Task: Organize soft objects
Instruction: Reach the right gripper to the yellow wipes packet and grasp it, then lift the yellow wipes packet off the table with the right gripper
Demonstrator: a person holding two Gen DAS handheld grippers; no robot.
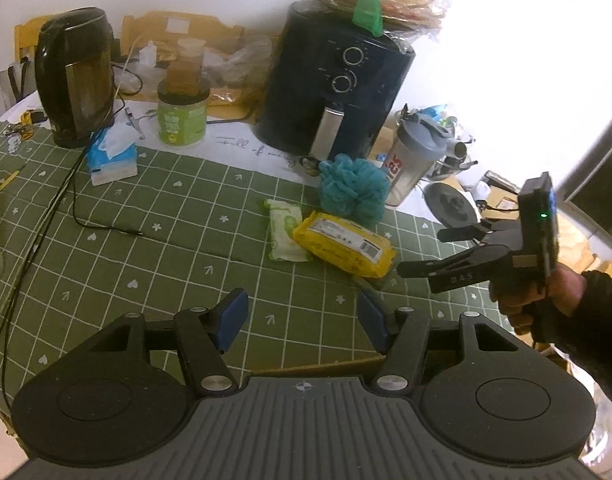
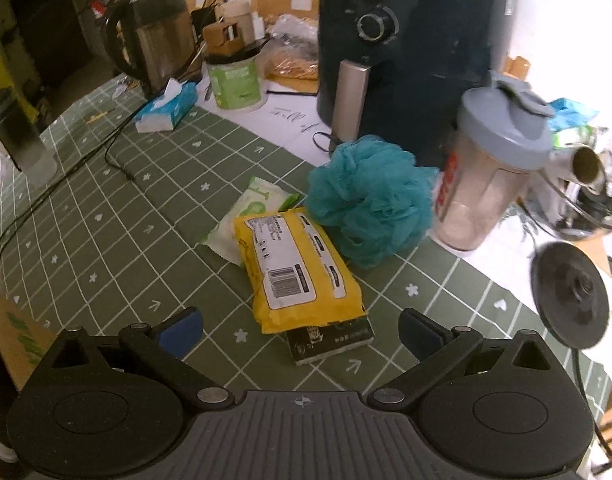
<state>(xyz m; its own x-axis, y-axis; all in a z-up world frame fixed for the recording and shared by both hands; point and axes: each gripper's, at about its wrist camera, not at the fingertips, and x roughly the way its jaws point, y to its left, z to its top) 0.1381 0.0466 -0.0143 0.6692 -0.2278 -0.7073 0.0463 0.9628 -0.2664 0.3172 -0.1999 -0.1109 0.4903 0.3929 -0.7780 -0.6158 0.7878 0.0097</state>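
A yellow wipes pack [image 2: 297, 268] lies on the green checked tablecloth [image 2: 117, 240]. It overlaps a white-green wipes pack [image 2: 249, 208] at its far left and a dark flat packet [image 2: 330, 340] at its near end. A teal mesh bath pouf [image 2: 370, 200] sits just behind it. My right gripper [image 2: 301, 332] hovers open just short of the yellow pack, nothing between its fingers. In the left wrist view the same yellow pack [image 1: 346, 248], white-green pack [image 1: 283, 232] and pouf [image 1: 354, 188] lie ahead. My left gripper [image 1: 301, 320] is open and empty. The right gripper [image 1: 422, 248], held by a hand, reaches in from the right.
A dark air fryer [image 2: 410, 52] and a shaker bottle [image 2: 494, 176] stand behind the pouf. A kettle [image 1: 77, 76], green tub [image 1: 181, 116], tissue pack [image 1: 111, 158] and a black cable [image 1: 73, 200] occupy the left. A black round base [image 2: 570, 292] lies at the right.
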